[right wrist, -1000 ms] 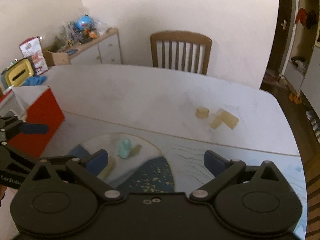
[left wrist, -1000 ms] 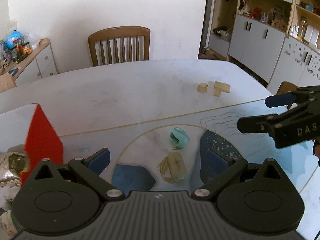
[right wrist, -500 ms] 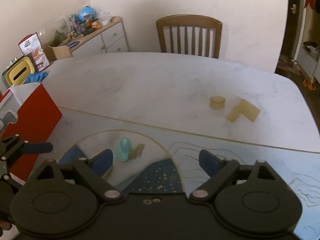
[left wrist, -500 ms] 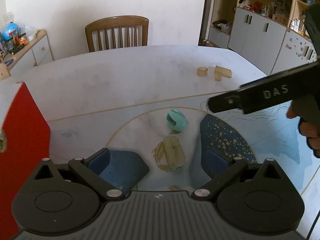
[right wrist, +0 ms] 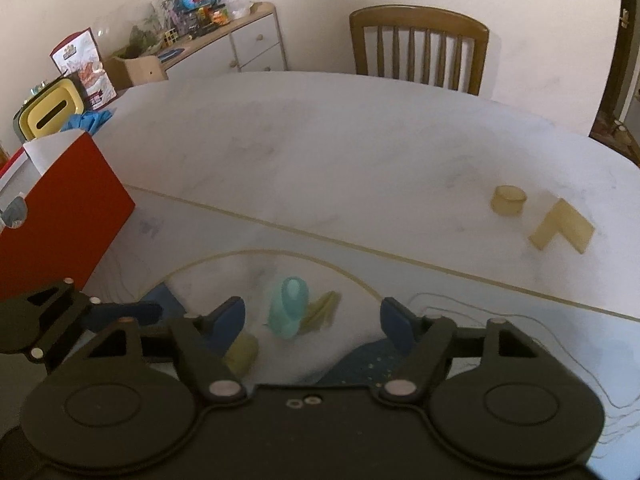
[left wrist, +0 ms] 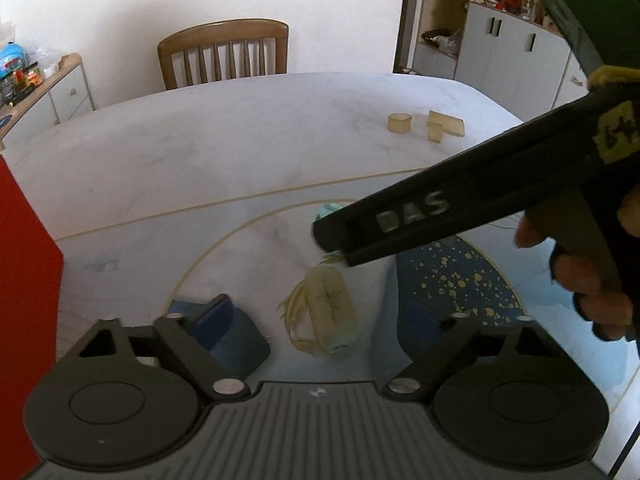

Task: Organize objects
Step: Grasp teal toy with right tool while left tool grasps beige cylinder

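Observation:
A teal egg-shaped object (right wrist: 289,307) lies on the patterned mat, between the open fingers of my right gripper (right wrist: 312,318). In the left wrist view the right gripper's body (left wrist: 460,208) hides most of the teal object (left wrist: 329,209). A pale yellow block with loose threads (left wrist: 330,312) lies just ahead of my open, empty left gripper (left wrist: 320,322); it also shows in the right wrist view (right wrist: 241,354). A tan cylinder (right wrist: 508,200) and an L-shaped tan block (right wrist: 562,226) sit far right on the table.
A red box (right wrist: 60,216) stands at the table's left edge, also in the left wrist view (left wrist: 24,256). A wooden chair (right wrist: 418,50) stands behind the white table (right wrist: 320,152). A sideboard (right wrist: 224,36) with clutter is at back left.
My right gripper has moved left and down over the teal object, now crossing the left wrist view. My left gripper has come closer to the yellow block.

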### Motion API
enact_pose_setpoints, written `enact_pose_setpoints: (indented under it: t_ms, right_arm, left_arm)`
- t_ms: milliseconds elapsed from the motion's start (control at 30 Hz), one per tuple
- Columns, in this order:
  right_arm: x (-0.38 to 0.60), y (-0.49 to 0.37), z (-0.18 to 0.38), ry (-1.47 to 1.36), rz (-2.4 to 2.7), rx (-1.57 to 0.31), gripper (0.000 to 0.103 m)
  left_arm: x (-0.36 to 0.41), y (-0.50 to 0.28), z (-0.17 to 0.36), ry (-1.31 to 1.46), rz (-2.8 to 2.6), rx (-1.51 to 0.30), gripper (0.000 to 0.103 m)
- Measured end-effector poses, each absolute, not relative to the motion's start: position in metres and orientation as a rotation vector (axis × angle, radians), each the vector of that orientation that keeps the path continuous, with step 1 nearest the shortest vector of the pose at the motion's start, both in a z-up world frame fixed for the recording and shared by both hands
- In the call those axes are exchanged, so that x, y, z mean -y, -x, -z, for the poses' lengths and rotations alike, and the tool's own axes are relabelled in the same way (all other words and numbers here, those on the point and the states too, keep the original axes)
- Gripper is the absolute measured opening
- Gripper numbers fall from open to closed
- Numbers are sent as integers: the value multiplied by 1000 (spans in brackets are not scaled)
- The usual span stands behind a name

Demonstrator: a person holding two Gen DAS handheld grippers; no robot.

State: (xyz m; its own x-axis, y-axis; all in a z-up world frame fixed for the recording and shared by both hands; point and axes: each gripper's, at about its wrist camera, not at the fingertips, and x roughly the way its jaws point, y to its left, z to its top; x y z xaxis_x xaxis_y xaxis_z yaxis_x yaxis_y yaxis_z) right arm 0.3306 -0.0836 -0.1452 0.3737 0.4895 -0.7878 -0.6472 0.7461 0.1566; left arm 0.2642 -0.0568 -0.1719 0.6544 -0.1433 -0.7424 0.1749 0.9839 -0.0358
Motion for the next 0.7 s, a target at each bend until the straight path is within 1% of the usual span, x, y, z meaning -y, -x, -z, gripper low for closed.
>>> enact_pose_setpoints:
  t_ms: [33,67,100,133,167,200,233,267,300,367,433,467,533,567,667,700]
  right_arm:
    - [82,-331,146,191,-738,-939,69]
    - [80,-332,148,193,-741,-942,67]
    - [79,-332,149,195,-743,-944,64]
    - [78,-332,149,195,-745,-945,60]
    - [78,-333,150,193,-746,-949,58]
    - [77,-333,151,192,-747,-952,55]
    - [76,-333,152,192,-747,-956,52]
    - [76,-333,152,189,-748,-959,51]
    - [76,-333,153,186,-748,-959,47]
    - [74,-333,153,182,-749,-962,41]
    - [73,-333,154,181,-750,-967,34]
    - [72,-332,154,181,-751,-968,32]
    - [70,-330,155,188,-753,-967,23]
    - [70,-329,155,194,-749,-965,21]
    - [71,-328,154,191,-743,-962,20]
    - [72,-327,153,190,-737,-956,20]
  left_arm:
    - [57,-264,172,-39,186,-840,79]
    - [58,-265,174,-38,192,-845,73]
    - [59,-265,175,-39,193,-848,67]
    - [60,-265,176,-40,196,-851,64]
    - [60,-265,176,-40,198,-854,57]
    - [60,-265,177,-40,198,-855,53]
    - [61,-264,178,-41,196,-855,51]
    - [61,-264,178,-45,194,-852,46]
    - [61,-263,179,-47,194,-850,42]
    - [61,-263,179,-43,198,-851,40]
    - [61,-263,179,-45,199,-853,35]
    - [62,-262,179,-54,196,-856,34]
    - [65,-263,178,-81,195,-861,33]
    - [66,-263,178,-84,195,-865,32]
    - [68,-264,176,-88,193,-873,23]
    - [67,-264,175,-90,193,-875,22]
